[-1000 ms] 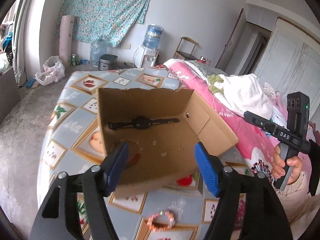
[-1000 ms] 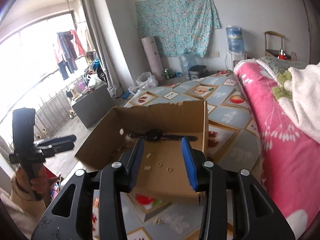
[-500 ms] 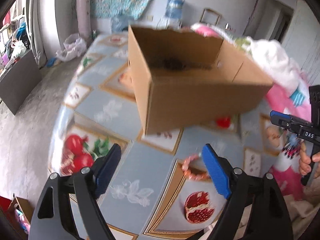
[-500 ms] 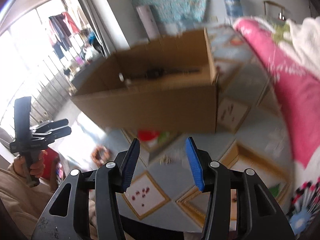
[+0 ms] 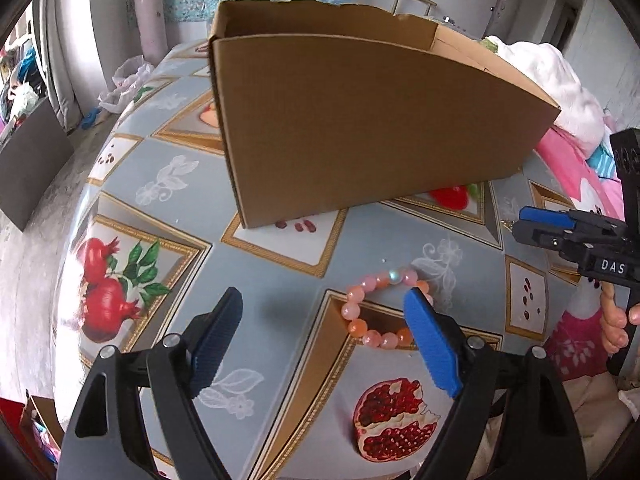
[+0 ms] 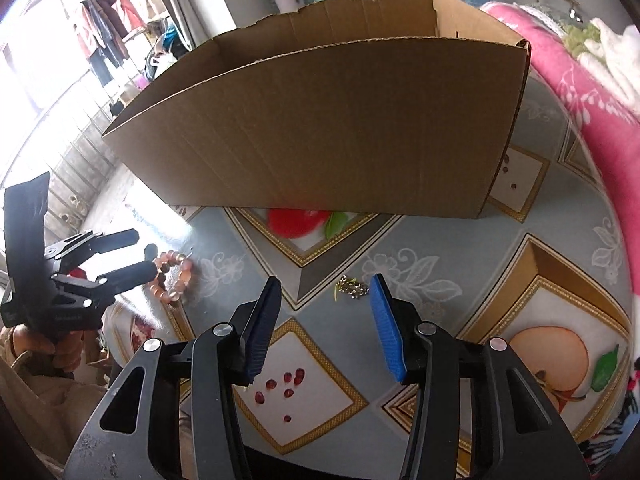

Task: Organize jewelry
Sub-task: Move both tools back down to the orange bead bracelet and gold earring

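A pink bead bracelet lies on the fruit-patterned table in front of a cardboard box. My left gripper is open low over the table, its right finger over the bracelet's right side. In the right wrist view the bracelet lies at the left gripper's tips. My right gripper is open and empty, just short of a small gold chain on the table. The box stands behind; its inside is hidden.
A pink blanket with white cloth lies along the table's right side. The table's left edge drops to the floor. The right gripper shows at the right of the left wrist view.
Both grippers have dropped from above the box to low over the table in front of it. The watch inside the box is now hidden. The left gripper has closed in on the bracelet.
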The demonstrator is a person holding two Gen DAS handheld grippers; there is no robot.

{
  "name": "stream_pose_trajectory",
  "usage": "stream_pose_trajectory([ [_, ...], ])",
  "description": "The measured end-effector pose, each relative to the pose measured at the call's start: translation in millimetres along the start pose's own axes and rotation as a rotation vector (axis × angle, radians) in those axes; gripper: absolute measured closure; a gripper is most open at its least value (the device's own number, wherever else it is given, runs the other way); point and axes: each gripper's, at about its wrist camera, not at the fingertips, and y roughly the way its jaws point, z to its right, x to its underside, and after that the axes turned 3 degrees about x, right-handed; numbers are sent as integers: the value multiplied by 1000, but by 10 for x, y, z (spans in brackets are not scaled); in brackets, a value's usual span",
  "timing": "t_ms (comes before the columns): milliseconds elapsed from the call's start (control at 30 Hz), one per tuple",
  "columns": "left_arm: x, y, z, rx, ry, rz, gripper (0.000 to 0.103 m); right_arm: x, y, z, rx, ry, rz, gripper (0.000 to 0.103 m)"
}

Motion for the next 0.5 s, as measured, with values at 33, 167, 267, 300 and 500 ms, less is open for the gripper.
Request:
stream_pose_trajectory([
  [33,0,5,4,-1,3,0,25,2,8,3,11,-5,-1,59],
  [167,-30,62,27,-28,7,-20,32,15,38,24,37,-14,-5,59],
  [267,-44,117,52,-48,9,-48,32,23,65,34,46,-16,-8,59],
  [300,-47,127,59,-55,12,-54,32,21,72,31,47,-18,-8,59],
  [500,-89,187,155,-96,43,-84,32,15,90,14,56,-31,-7,59],
])
